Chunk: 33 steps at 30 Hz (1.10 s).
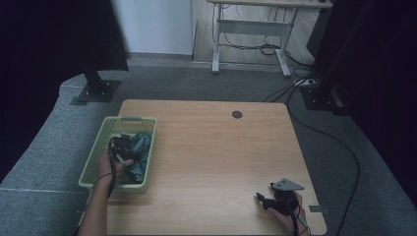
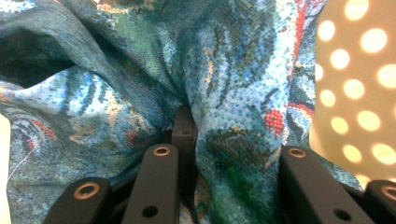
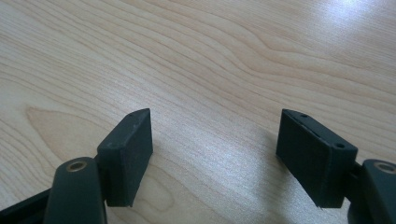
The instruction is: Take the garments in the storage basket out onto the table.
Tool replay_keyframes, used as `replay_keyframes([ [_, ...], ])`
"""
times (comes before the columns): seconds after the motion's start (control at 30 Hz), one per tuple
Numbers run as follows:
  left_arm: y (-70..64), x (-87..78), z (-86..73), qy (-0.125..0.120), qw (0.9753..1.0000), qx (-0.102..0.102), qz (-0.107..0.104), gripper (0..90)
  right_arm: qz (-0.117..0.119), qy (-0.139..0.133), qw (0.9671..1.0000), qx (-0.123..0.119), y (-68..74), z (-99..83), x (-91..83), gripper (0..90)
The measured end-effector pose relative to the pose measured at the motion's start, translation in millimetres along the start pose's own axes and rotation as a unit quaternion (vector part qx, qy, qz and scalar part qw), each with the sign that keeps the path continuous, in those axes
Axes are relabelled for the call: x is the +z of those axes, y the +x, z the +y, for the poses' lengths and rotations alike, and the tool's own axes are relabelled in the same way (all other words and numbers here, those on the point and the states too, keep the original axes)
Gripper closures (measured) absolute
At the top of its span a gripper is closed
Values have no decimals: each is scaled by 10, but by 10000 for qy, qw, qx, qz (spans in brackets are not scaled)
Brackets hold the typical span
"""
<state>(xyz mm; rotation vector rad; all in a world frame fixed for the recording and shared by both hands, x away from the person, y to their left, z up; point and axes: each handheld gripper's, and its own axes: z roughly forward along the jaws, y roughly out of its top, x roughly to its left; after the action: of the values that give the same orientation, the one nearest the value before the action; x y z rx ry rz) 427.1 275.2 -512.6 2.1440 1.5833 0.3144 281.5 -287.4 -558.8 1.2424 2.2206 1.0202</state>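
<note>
Reaching into the basket [image 1: 101,142] at table's 9 o'clock, L gripper [image 1: 119,147] sat buried in the cloth [image 2: 233,84], jaws apart w/ a fold between. R gripper [image 3: 215,154], open & empty, lay at 5 o'clock, well apart.

The table [image 1: 211,147], in the middle of the high view, is pale wood with a clear grain, smooth and faintly shiny where light falls at the upper right of the right gripper view. The basket [image 1: 93,157], at the left of the high view, looks like light green plastic, matt, its wall pierced with round holes. The cloth [image 2: 140,84] across the left gripper view is a soft, crumpled woven fabric printed in blue, green and red. The right gripper [image 3: 215,140] has matt black jaws that look like plastic, with dull brass-coloured metal inserts. The floor [image 1: 196,83] at the top of the high view looks like grey carpet, rough.
</note>
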Motion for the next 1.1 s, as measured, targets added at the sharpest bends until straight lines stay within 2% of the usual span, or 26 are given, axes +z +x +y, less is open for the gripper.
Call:
replay_keyframes([
  [0.1, -5, -12, 2, 27, 10000, 28, 9, 701, 1, 0, 10000, 0, 0, 0, 0, 263],
  [0.37, 33, -59, -25, -138, 9999, -20, -70, 733, 1, 0, 10000, 0, 0, 0, 0, 263],
  [0.6, 34, -107, -21, -253, 9997, 26, -22, 742, 0, 1, 10000, 1, 0, 0, 0, 263],
  [1.1, 110, -448, -69, -816, 9966, 1, -120, 745, 1, 0, 10000, 0, 0, 0, 0, 263],
])
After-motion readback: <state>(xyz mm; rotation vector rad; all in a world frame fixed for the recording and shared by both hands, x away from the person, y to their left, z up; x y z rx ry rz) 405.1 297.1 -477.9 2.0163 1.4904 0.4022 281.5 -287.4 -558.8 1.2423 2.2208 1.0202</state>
